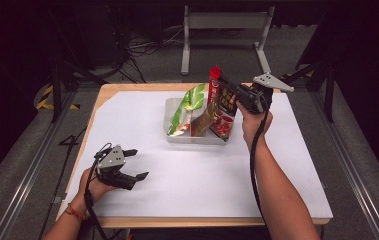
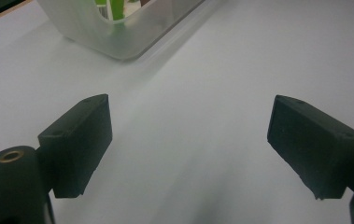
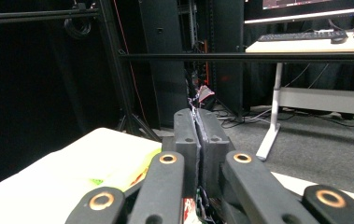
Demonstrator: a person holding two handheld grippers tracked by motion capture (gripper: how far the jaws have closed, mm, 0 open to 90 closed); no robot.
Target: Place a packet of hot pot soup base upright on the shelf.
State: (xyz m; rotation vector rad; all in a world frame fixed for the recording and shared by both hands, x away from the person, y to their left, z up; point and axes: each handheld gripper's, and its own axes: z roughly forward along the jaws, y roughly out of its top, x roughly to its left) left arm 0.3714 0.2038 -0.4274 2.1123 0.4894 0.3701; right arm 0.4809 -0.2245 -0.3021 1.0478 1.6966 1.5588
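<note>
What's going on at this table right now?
A person is working with a handheld gripper in each hand. The right gripper is shut on the top edge of a red snack bag, holding it upright over a clear plastic bin near the far side of the white table. A green snack bag stands in that bin. The left gripper rests near the front left of the table, jaws open with nothing between them.
</note>
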